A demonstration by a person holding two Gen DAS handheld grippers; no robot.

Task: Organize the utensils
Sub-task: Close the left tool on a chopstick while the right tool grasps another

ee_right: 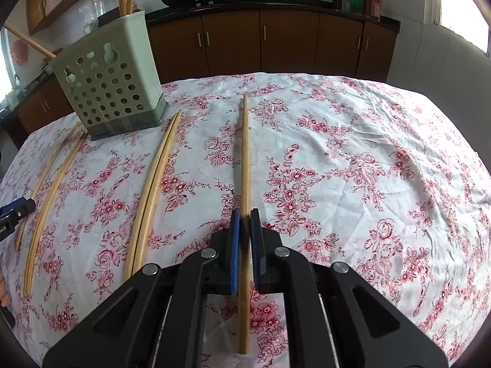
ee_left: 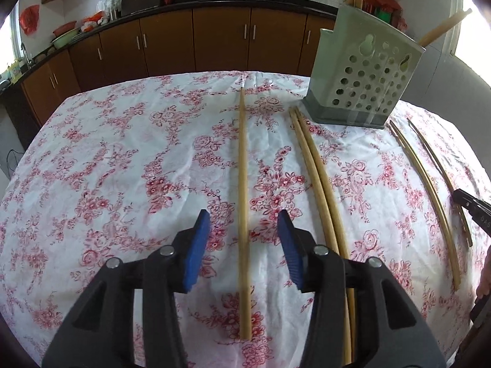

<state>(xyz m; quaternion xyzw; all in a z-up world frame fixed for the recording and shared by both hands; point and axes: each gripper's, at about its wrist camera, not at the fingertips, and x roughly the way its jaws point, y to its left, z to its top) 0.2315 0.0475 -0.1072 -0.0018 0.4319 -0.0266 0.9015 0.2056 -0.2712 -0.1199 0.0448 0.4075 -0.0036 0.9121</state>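
Several bamboo chopsticks lie on the floral tablecloth. In the left wrist view a single chopstick [ee_left: 243, 184] runs between the fingers of my open left gripper [ee_left: 244, 224], which hovers over it. A pair [ee_left: 319, 178] lies to its right. In the right wrist view my right gripper [ee_right: 244, 224] is shut on a single chopstick [ee_right: 244, 159] that rests along the cloth. A pale green perforated utensil holder [ee_left: 365, 76] stands at the back and shows in the right wrist view [ee_right: 113, 79] too, with chopsticks standing in it.
More chopsticks lie at the right in the left wrist view [ee_left: 429, 190] and at the left in the right wrist view [ee_right: 49, 196]. A second pair [ee_right: 153, 190] lies left of my right gripper. Brown kitchen cabinets [ee_left: 221, 40] stand beyond the table edge.
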